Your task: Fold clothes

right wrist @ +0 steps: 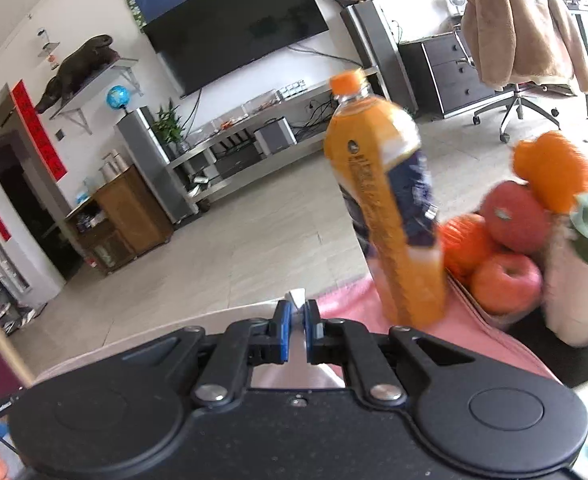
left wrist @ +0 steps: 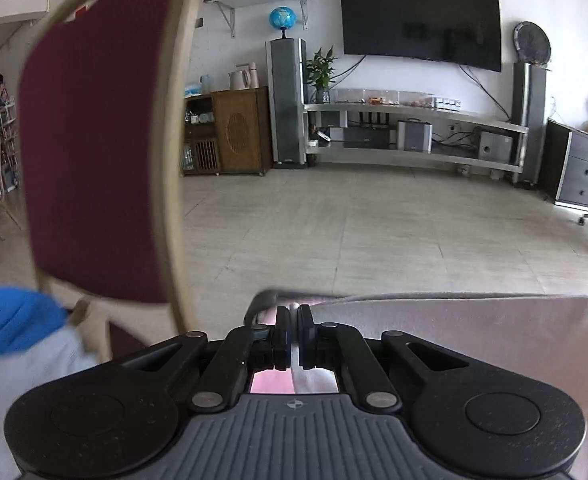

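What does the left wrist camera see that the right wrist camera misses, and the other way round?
Only the left wrist view shows the red chair back close by and something blue beside it. Only the right wrist view shows the orange drink bottle, a pile of fruit and a coat-draped office chair. Both show the television, the globe, and a gripper pinching cloth: left gripper, right gripper.
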Demonstrator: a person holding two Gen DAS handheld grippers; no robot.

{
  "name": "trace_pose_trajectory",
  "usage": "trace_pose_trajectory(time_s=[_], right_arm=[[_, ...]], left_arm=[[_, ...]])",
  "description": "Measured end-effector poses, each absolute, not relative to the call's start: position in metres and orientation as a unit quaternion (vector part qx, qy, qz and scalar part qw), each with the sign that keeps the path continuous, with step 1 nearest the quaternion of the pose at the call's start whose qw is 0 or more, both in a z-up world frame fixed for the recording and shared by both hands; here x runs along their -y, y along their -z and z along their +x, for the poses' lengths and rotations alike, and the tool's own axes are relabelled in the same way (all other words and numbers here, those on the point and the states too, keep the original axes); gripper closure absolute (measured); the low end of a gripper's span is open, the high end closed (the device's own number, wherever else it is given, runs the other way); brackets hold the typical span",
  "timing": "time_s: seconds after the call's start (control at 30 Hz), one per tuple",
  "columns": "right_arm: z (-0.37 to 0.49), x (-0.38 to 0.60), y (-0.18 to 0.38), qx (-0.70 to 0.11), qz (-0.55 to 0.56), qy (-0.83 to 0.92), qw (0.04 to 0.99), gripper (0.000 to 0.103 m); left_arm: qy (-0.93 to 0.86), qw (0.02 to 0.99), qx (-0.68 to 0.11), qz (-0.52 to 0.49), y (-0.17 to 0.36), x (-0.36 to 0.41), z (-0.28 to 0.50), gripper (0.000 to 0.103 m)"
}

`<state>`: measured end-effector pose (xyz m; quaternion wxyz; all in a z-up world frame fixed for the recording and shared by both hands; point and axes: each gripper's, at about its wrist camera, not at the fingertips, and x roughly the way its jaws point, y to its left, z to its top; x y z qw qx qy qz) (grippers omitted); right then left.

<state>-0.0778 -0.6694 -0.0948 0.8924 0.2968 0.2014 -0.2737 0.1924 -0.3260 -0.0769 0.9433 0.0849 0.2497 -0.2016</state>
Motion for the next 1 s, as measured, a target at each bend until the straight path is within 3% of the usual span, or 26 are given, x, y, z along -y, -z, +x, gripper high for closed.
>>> trace_pose_trajectory(time_s=[0.13, 0.3, 0.37, 0.7, 0.83, 0.93, 0.97, 1.0], right_arm=[[-0.126, 0.632, 0.108, -0.233, 0.304, 0.262, 0.886, 0.096], [-0.167, 0.6, 0.178, -0.289, 0.344, 0.265, 0.853, 0.096], [-0.175, 0.596, 0.203, -0.296, 0.377, 0.266, 0.836, 0.096], [-0.211, 0.581, 0.193, -0.236, 0.362, 0.257, 0.865, 0.096], [-0.225, 0.572, 0.205, -0.265, 0.358, 0.252, 0.859, 0.095], [-0.224, 0.576, 0.218, -0.315, 0.361, 0.251, 0.841, 0.09], [-0.227, 0.578, 0.218, -0.311, 0.365, 0.255, 0.84, 0.083], [-0.23, 0.58, 0.218, -0.307, 0.368, 0.259, 0.839, 0.071]], left_arm=[[0.193, 0.931, -0.293, 0.099, 0.106, 0.292, 0.131, 0.1], [0.161, 0.908, -0.379, 0.082, 0.178, 0.257, 0.09, 0.1], [0.142, 0.911, -0.377, 0.093, 0.189, 0.255, 0.084, 0.1], [0.137, 0.918, -0.372, 0.028, 0.179, 0.217, 0.053, 0.102], [0.136, 0.908, -0.396, 0.015, 0.183, 0.2, 0.05, 0.098], [0.135, 0.9, -0.414, 0.006, 0.186, 0.187, 0.047, 0.095], [0.135, 0.898, -0.42, 0.003, 0.187, 0.183, 0.047, 0.092], [0.135, 0.895, -0.425, 0.0, 0.188, 0.179, 0.046, 0.082]])
